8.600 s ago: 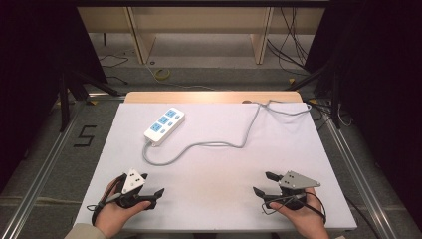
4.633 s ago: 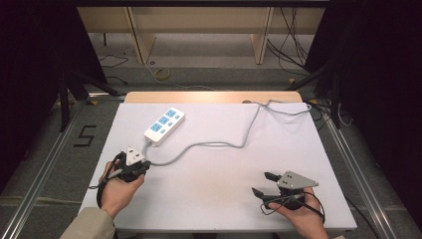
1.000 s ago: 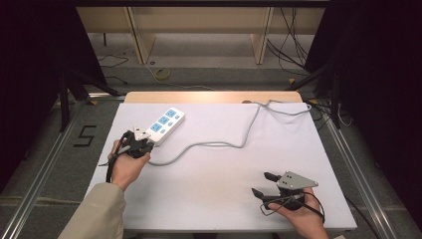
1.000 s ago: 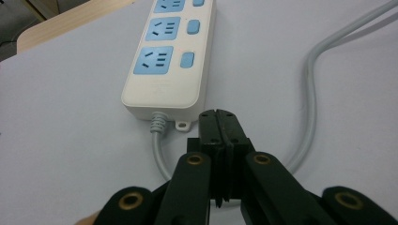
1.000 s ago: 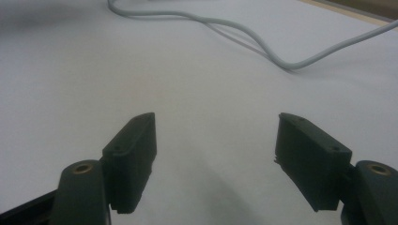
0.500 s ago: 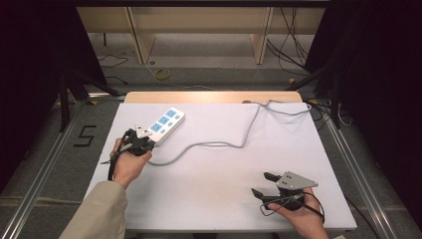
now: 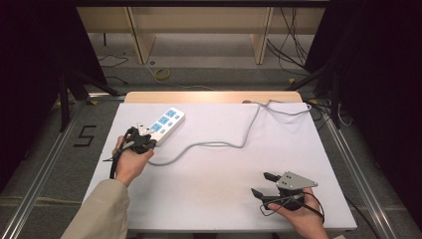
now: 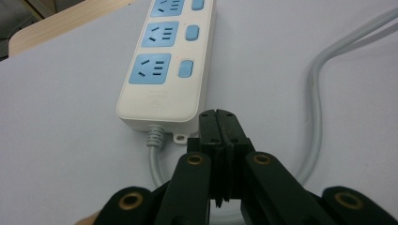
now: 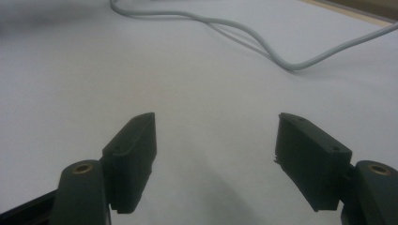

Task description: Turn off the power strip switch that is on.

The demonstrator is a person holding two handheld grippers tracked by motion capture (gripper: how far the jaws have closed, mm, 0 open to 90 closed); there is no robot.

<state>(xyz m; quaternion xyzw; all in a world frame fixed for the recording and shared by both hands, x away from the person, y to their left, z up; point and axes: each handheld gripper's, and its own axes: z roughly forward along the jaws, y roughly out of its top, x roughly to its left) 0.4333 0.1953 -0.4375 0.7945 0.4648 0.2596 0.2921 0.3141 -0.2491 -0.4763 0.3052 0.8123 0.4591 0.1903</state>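
Note:
A white power strip [image 7: 164, 124] [image 8: 168, 65] with blue sockets and blue switches lies at the table's far left. Its grey cable [image 7: 214, 145] [image 8: 315, 108] [image 9: 263, 44] loops across the table to the far right edge. My left gripper [image 7: 144, 142] [image 8: 219, 115] is shut with nothing between its jaws; its tips hover just short of the strip's near end, beside the cable outlet. My right gripper [image 7: 263, 185] [image 9: 216, 154] rests open near the front right of the table, nothing between its jaws.
The white table top [image 7: 224, 174] has a wooden strip [image 7: 209, 97] along its far edge. Metal rails [image 7: 358, 174] run along both sides of the table. Loose cables [image 7: 293, 45] lie on the floor behind.
Over the last second the left gripper crept slightly forward toward the power strip's near end. The right gripper stayed put.

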